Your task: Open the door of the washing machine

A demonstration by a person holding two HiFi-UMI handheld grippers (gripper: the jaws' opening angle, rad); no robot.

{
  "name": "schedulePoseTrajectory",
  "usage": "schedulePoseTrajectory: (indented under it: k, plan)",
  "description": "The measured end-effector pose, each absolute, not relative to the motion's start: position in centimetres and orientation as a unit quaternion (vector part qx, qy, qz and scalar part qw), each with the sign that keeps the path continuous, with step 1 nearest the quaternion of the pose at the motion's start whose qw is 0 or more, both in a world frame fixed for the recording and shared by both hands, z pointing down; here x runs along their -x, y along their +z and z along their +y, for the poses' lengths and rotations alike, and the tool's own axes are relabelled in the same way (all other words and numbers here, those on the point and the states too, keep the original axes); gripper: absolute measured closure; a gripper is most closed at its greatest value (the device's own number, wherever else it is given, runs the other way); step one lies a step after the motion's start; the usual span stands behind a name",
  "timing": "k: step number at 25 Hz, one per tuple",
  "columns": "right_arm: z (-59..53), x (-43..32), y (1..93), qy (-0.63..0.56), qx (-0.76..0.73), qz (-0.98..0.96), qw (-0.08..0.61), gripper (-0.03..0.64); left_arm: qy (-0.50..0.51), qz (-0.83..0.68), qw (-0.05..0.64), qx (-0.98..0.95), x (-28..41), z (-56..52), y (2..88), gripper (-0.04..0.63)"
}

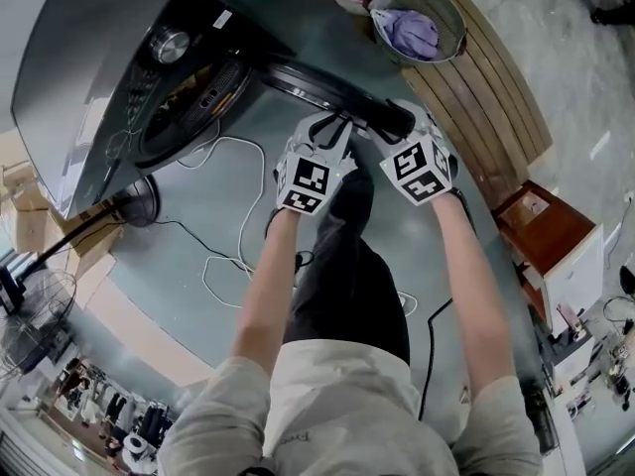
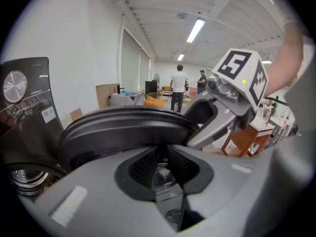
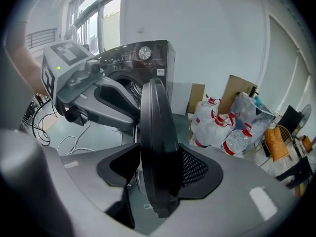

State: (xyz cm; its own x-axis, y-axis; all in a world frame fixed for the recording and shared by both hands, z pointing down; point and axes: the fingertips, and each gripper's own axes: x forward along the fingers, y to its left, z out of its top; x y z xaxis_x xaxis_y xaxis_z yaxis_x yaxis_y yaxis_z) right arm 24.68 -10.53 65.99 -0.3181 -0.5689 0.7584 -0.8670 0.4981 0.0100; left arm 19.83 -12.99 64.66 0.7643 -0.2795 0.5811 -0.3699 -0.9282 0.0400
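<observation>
Right gripper (image 3: 158, 168) jaws clamp door (image 3: 156, 115) edge; left gripper (image 2: 162, 163) just short

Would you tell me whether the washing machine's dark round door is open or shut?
Open: the dark round door stands swung out, edge-on between the right gripper's jaws, leaving the steel drum exposed behind.

Glossy charcoal-black washing machine (image 1: 89, 67) with a silver dial (image 1: 171, 44) and a black door (image 1: 317, 85). The left gripper (image 1: 332, 127) and right gripper (image 1: 395, 119) are grey, with black mesh-patterned pads (image 3: 195, 167); each carries a white cube (image 1: 310, 181) printed with black square markers. Pale grey-green floor (image 1: 189, 261), crossed by a white cable (image 1: 243, 206) and a black cable (image 1: 432, 355). Grey metal bucket (image 1: 451, 13) with lilac cloth (image 1: 412, 33). Light brown wooden bench (image 1: 496, 97). Black trousers (image 1: 347, 286), pale beige shirt (image 1: 337, 405).
</observation>
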Motion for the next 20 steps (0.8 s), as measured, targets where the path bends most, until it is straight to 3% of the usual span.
schedulePoseTrajectory:
  k: [7, 13, 20]
  plan:
    - [-13.1, -28.1, 65.7, 0.182, -0.434, -0.791, 0.391, 0.383, 0.283, -0.194, 0.091, -0.935, -22.9, -14.7, 64.4, 0.485]
    - [-15.8, -29.7, 65.6, 0.153, -0.398, -0.814, 0.395, 0.379, 0.261, -0.195, 0.118, -0.938, -24.3, -17.3, 64.1, 0.538]
    - [-18.6, -31.8, 65.5, 0.13, -0.362, -0.828, 0.408, 0.379, 0.286, -0.164, 0.113, -0.937, -28.0, -17.9, 64.8, 0.538]
